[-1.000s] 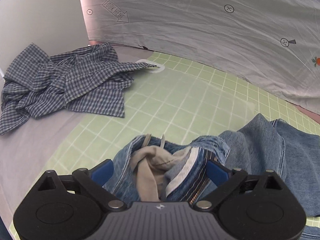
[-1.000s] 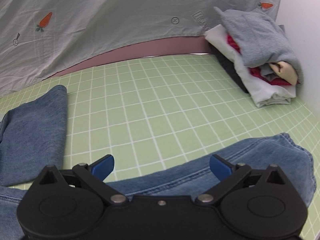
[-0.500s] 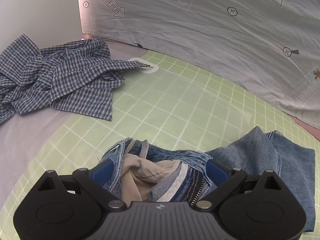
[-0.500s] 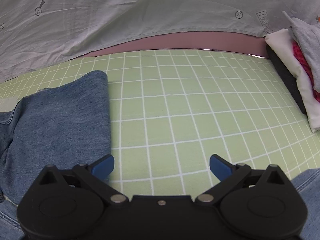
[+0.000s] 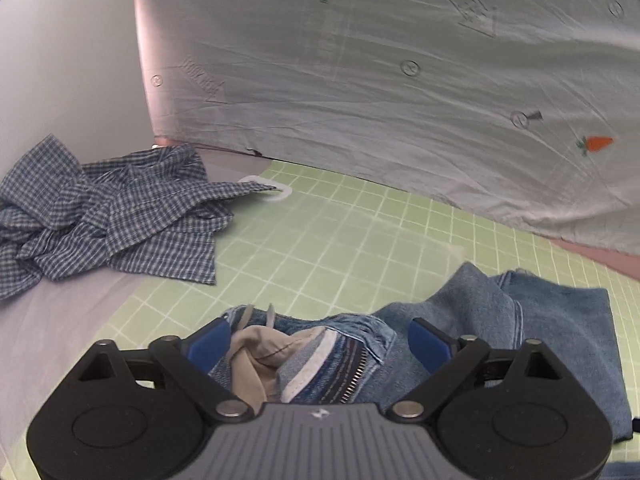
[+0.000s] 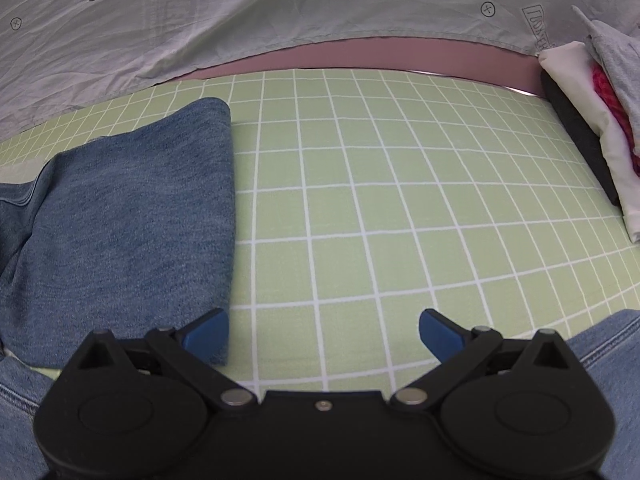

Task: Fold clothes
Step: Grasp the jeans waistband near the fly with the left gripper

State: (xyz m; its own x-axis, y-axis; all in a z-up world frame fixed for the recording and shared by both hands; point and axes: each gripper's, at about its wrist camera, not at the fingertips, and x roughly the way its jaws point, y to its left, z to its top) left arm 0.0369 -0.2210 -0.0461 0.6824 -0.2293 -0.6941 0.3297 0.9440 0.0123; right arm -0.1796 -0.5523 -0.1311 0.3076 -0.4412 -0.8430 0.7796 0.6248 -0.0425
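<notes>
Between the left gripper (image 5: pixel 318 342), whose jaws have just been closing but do not visibly pinch yet, bunches the waistband of the faded blue denim jeans (image 5: pixel 532 328), zip and beige pocket lining showing; the cloth looks heavy, soft and floppy, so the thick waistband seems the firmest hold. The right gripper (image 6: pixel 324 332) hangs open and empty over the green white-gridded surface (image 6: pixel 360 200), a doubled-over jeans leg at 10 o'clock. Farther off: a crumpled blue checked shirt (image 5: pixel 108 216) at 10 o'clock, a stack of folded clothes (image 6: pixel 600 92) at 2 o'clock, a pale carrot-printed sheet (image 5: pixel 380 80) behind.
</notes>
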